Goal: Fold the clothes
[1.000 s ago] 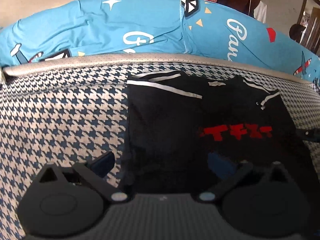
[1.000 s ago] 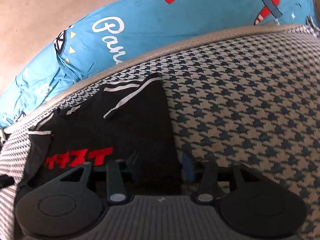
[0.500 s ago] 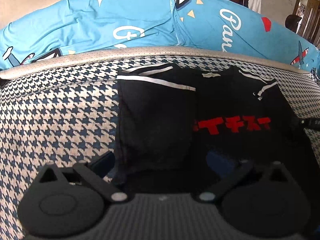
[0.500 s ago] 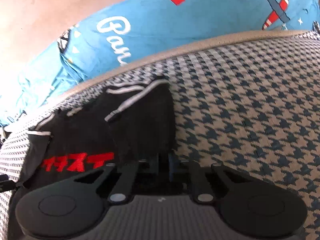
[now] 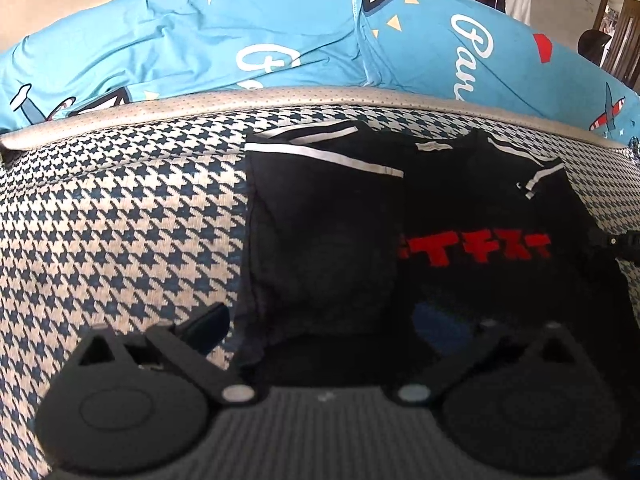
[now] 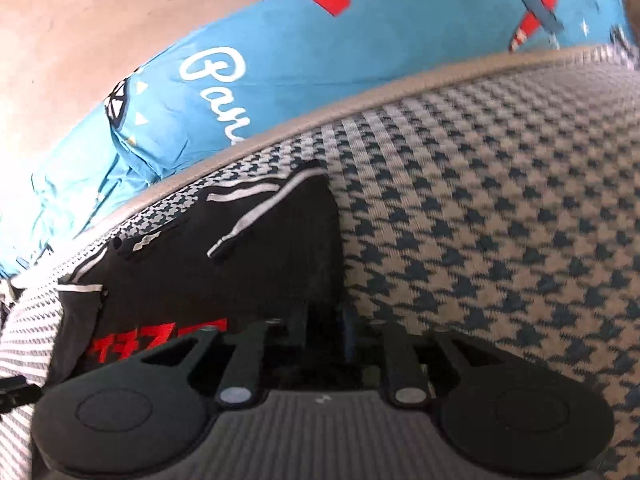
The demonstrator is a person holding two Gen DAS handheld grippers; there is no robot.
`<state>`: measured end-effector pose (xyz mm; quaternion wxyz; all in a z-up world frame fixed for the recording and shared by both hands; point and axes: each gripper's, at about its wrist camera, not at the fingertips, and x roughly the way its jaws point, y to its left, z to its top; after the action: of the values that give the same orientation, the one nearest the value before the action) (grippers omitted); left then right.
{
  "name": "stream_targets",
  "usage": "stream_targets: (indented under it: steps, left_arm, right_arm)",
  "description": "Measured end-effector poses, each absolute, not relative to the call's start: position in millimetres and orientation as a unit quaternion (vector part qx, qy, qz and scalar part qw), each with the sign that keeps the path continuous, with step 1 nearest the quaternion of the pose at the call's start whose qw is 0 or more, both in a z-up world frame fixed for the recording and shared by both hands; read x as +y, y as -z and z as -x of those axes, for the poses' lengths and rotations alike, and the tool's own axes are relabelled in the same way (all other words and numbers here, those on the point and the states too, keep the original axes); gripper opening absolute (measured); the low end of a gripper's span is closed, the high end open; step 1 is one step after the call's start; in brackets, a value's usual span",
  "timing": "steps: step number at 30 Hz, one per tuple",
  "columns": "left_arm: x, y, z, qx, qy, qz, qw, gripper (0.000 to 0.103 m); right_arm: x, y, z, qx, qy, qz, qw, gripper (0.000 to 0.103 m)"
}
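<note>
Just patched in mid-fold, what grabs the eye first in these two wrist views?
The black shirt with red lettering and white stripes, lying partly folded on the houndstooth cover. Behind it runs bright blue bedding printed with planes and script. The right gripper sits at the shirt's right edge, jaws nearly together.

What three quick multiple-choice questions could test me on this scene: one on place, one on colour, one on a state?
1. Where does the black shirt lie?
A. on the houndstooth cover
B. on the blue bedding
C. on the floor

2. What colour is the shirt's lettering?
A. white
B. red
C. yellow

3. How are the left hand-held gripper's fingers?
A. pressed together
B. spread wide apart
C. out of sight

Answers: 1 A, checked fabric surrounds the shirt; 2 B, bright red characters cross the chest; 3 B, a broad gap separates them above the shirt's near edge.
</note>
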<state>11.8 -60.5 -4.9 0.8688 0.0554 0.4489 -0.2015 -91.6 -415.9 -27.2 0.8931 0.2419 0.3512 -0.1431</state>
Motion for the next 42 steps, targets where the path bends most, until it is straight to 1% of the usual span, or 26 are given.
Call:
stream_targets:
  steps: [2,5,6,7,8,10,20,26,27,31,35,39,42]
  left_arm:
    - [-62,5,-12,0.449,0.202,-0.057,0.868,0.103]
    - [-62,6,-12,0.453,0.196,-0.06,0.868,0.103]
    - [-62,6,-12,0.454,0.194,-0.061,0.868,0.103]
    - [-62,7,-13,0.455,0.193,-0.061,0.867,0.103]
    - [-61,7,-13,0.456,0.191,-0.062,0.867,0.103]
    - [-60,8,-14,0.458,0.189,-0.062,0.866,0.103]
    - [-39,8,-19,0.464,0.167,-0.046,0.869,0.103]
    - [-20,7,-23,0.468,0.146,-0.034,0.871,0.103]
    - [-16,7,-24,0.468,0.141,-0.032,0.872,0.103]
    - [3,6,-27,0.475,0.126,-0.018,0.871,0.103]
    - [24,6,-31,0.483,0.117,0.007,0.868,0.103]
    - [42,3,-33,0.487,0.113,0.029,0.865,0.103]
    - [48,-1,-34,0.482,0.111,0.032,0.868,0.103]
  right_arm:
    - [-421,33,93,0.351,0.138,-0.263,0.888,0.027]
    - [-421,35,93,0.341,0.13,-0.263,0.893,0.027]
    - [-420,36,92,0.342,0.128,-0.26,0.894,0.025]
    - [-418,36,90,0.341,0.126,-0.255,0.896,0.015]
    - [-415,36,88,0.343,0.116,-0.254,0.897,0.013]
    - [-409,33,85,0.34,0.104,-0.253,0.9,0.013]
    - [-331,-25,57,0.287,0.068,-0.19,0.937,0.012]
    - [-276,-38,27,0.277,0.007,-0.18,0.944,0.011]
    - [-266,-40,22,0.275,-0.005,-0.176,0.945,0.009]
    - [-226,-37,3,0.28,-0.049,-0.17,0.944,0.004]
    - [-189,-24,-13,0.304,-0.069,-0.135,0.94,0.004]
    - [-186,-16,-14,0.318,-0.063,-0.108,0.94,0.005]
    - [-191,-18,-12,0.309,-0.044,-0.072,0.947,0.006]
